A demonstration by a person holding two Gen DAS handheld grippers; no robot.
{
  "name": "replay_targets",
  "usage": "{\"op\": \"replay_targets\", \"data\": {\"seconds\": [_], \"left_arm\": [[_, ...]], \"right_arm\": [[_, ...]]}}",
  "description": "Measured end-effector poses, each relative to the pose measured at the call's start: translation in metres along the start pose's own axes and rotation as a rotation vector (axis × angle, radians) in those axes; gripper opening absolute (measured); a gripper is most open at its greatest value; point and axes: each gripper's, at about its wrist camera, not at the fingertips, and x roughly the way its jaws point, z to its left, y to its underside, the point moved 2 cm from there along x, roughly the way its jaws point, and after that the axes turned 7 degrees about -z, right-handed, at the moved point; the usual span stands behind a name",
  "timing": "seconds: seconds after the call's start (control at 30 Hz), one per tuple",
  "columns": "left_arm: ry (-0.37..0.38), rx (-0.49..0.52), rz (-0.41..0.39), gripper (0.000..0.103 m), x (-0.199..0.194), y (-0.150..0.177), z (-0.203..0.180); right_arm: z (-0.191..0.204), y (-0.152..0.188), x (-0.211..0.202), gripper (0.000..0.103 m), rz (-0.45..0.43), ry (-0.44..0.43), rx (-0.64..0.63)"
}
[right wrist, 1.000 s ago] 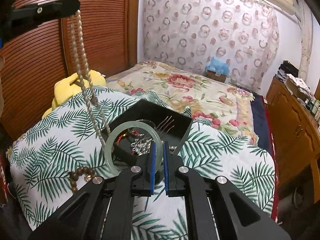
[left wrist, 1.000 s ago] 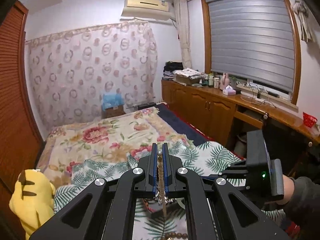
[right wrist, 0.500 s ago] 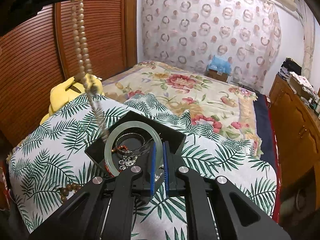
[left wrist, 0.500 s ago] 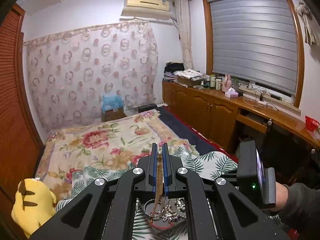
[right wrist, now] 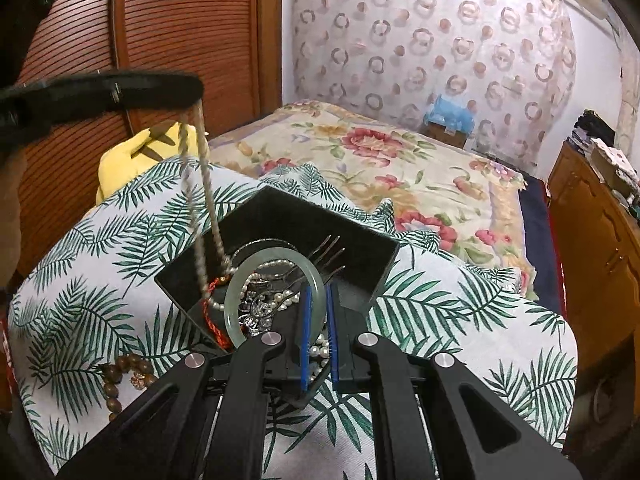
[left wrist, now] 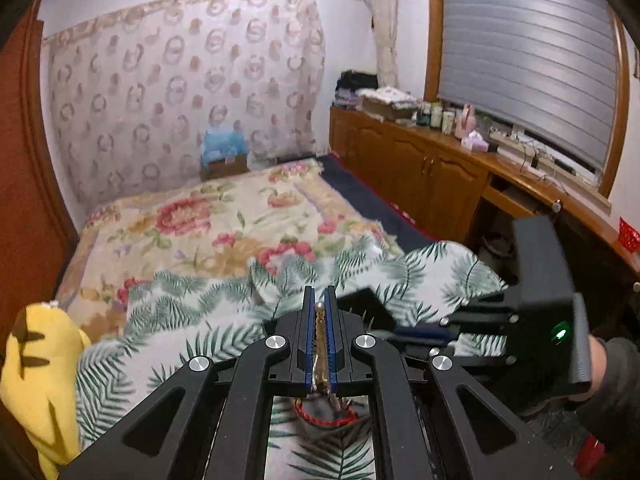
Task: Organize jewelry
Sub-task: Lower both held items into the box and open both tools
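Two grippers work over a black tray (right wrist: 304, 220) on the leaf-print cloth (right wrist: 460, 312). Above the tray, the left gripper (left wrist: 319, 304) pinches a bead necklace (right wrist: 200, 200) whose lower end hangs into the tray. The right gripper (right wrist: 318, 292) clamps a pale green bangle (right wrist: 236, 288) over the tray's pearls. Brown beads (right wrist: 120, 372) lie left of the tray.

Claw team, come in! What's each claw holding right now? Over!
Left claw shut on bead necklace, dangling into black tray. Right claw shut on jade bangle over tray. Nothing blocking.
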Motion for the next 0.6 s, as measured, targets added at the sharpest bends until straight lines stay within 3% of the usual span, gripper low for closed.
{"op": "replay_targets", "data": {"seconds": [0.23, 0.6], "left_arm": [[-0.005, -0.028, 0.060, 0.004, 0.016, 0.026, 0.008], [0.002, -0.032, 0.087, 0.004, 0.017, 0.037, 0.009]], "right_arm": [[0.005, 0.005, 0.009, 0.009, 0.016, 0.003, -0.017], [0.012, 0.005, 0.003, 0.010, 0.000, -0.008, -0.023]]}}
